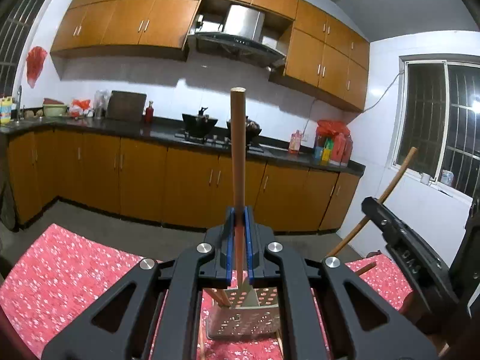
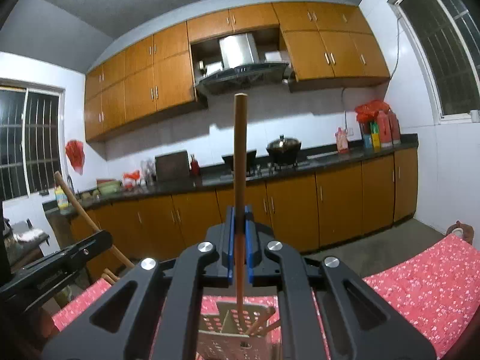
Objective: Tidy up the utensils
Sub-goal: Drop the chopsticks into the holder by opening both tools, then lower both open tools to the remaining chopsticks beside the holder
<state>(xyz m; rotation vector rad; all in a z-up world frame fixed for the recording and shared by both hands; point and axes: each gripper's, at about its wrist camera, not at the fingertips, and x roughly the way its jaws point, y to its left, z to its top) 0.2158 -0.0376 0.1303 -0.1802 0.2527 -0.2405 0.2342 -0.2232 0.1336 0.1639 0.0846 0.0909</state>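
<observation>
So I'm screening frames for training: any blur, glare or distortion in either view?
Left wrist: sharp, fisheye-bowed upper cabinets, glare spot in the window. Right wrist: slightly softer, same bowing, chopstick crisp.

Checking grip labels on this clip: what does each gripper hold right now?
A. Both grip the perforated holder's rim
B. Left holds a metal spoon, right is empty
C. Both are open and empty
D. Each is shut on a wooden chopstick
D: the left gripper has its blue pads closed on a wooden chopstick, and the right gripper is closed on another chopstick, above the perforated utensil holder.
</observation>
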